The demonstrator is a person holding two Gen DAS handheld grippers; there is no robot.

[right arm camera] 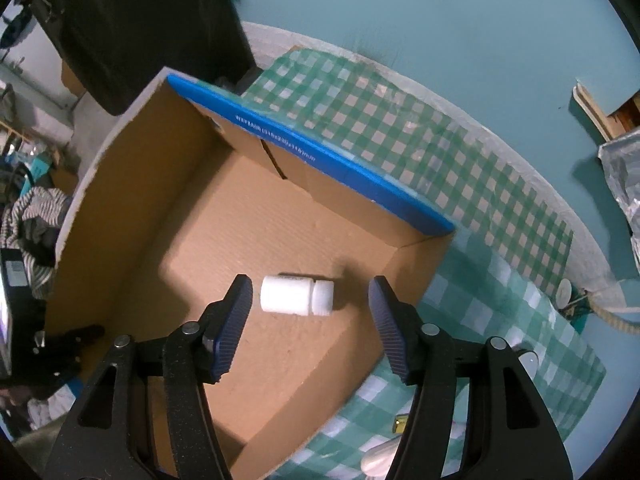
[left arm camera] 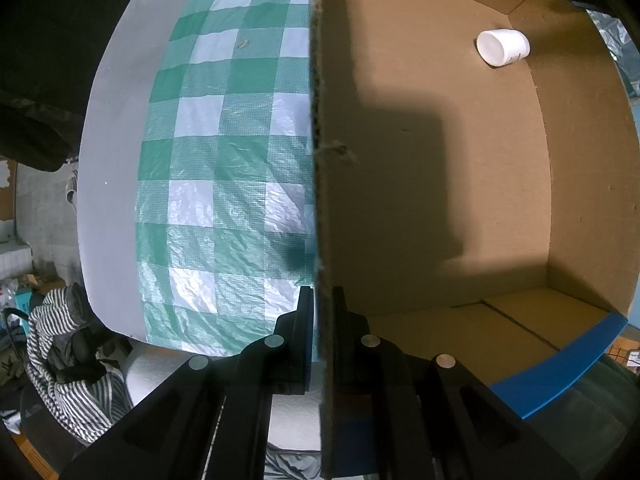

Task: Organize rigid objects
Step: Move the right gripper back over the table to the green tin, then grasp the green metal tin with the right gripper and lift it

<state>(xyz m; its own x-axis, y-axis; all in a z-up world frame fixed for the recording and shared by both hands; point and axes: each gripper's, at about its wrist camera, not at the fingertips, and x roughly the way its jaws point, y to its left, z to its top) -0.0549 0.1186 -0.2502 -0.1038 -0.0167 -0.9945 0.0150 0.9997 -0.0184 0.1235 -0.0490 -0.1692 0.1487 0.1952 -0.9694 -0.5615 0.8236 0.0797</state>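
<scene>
An open cardboard box (right arm camera: 120,184) with a blue-edged flap (right arm camera: 320,160) stands on a table covered with a green checked cloth (right arm camera: 440,152). A white plastic bottle (right arm camera: 296,295) lies on its side on the box floor; in the left wrist view the bottle (left arm camera: 502,47) is near the far corner. My right gripper (right arm camera: 310,280) hangs open above the box, its blue pads (right arm camera: 236,320) apart on either side of the bottle and not touching it. My left gripper (left arm camera: 322,300) is shut on the top edge of the box wall (left arm camera: 320,160).
On the cloth right of the box lie a small gold piece (right arm camera: 400,424), a whitish object (right arm camera: 378,460), a round white item (right arm camera: 564,292) and a rope (right arm camera: 612,316). A crinkled foil bag (right arm camera: 624,168) sits at far right. Striped clothing (left arm camera: 68,360) lies below the table's edge.
</scene>
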